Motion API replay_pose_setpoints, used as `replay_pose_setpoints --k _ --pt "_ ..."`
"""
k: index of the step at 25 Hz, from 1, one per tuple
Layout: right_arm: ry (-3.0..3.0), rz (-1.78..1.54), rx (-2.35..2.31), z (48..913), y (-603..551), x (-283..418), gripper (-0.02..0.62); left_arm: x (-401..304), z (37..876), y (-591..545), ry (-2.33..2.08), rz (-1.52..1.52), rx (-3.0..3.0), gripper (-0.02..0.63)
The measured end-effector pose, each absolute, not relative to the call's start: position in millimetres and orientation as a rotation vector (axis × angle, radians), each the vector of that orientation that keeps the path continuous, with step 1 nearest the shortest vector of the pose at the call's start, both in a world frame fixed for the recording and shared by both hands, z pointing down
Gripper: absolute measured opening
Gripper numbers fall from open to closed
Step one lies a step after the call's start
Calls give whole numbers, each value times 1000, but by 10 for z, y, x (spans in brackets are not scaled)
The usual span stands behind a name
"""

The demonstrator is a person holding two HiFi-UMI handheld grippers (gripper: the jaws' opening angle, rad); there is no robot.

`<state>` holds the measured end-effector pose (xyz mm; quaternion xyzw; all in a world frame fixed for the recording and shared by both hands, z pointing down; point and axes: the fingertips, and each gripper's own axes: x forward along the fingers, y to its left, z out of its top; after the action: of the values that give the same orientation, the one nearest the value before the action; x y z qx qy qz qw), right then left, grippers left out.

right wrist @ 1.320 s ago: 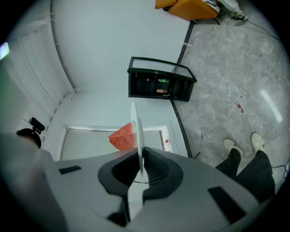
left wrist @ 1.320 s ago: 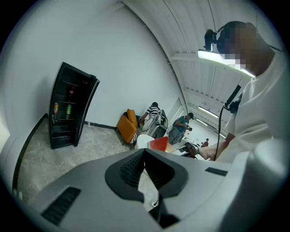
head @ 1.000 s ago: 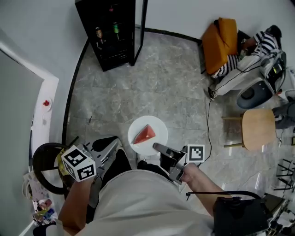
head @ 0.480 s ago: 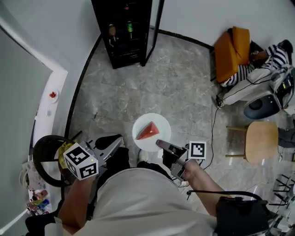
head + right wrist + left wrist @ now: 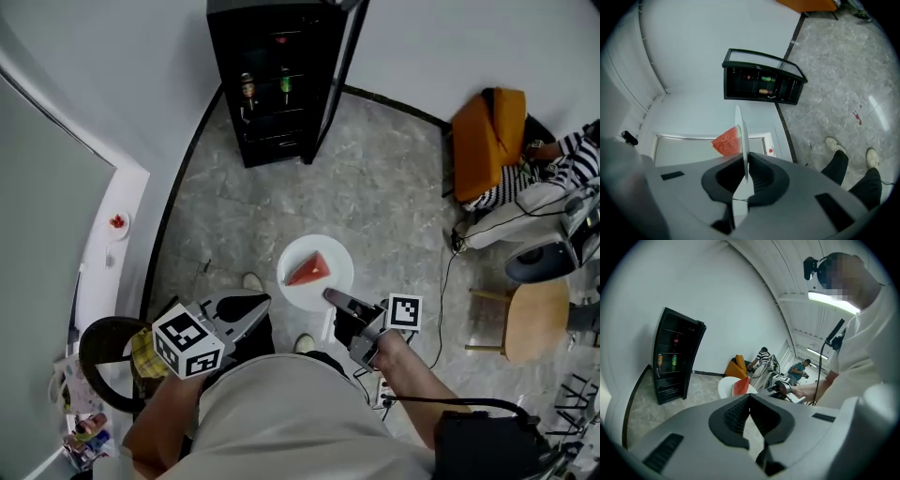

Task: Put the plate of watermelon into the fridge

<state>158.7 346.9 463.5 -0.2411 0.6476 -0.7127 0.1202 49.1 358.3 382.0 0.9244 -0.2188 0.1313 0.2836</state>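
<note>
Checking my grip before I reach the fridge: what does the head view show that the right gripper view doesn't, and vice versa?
Head view only: the left tongs, a wooden stool and an orange seat.
Right gripper view only: close up, the right tongs shut on either side of the plate rim, seen edge-on.
Both: the watermelon slice on the plate, and the black fridge ahead.

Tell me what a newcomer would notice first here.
A red wedge of watermelon on a white plate stands out at the centre of the head view, held over the grey floor by the right tongs, which are clamped on its near rim. Beyond it, against the wall, a black fridge stands open with cans on a shelf.
</note>
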Motion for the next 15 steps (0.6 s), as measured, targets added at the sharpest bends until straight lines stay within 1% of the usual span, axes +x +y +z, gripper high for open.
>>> replay_pose_setpoints --k 7,15 --pt "1887 -1980 -763 4535 2320 988 26 60 3644 2813 -431 452 2563 12" --pt "1854 -1989 -823 4732 1215 560 26 -233 3519 2140 -413 418 2552 12"
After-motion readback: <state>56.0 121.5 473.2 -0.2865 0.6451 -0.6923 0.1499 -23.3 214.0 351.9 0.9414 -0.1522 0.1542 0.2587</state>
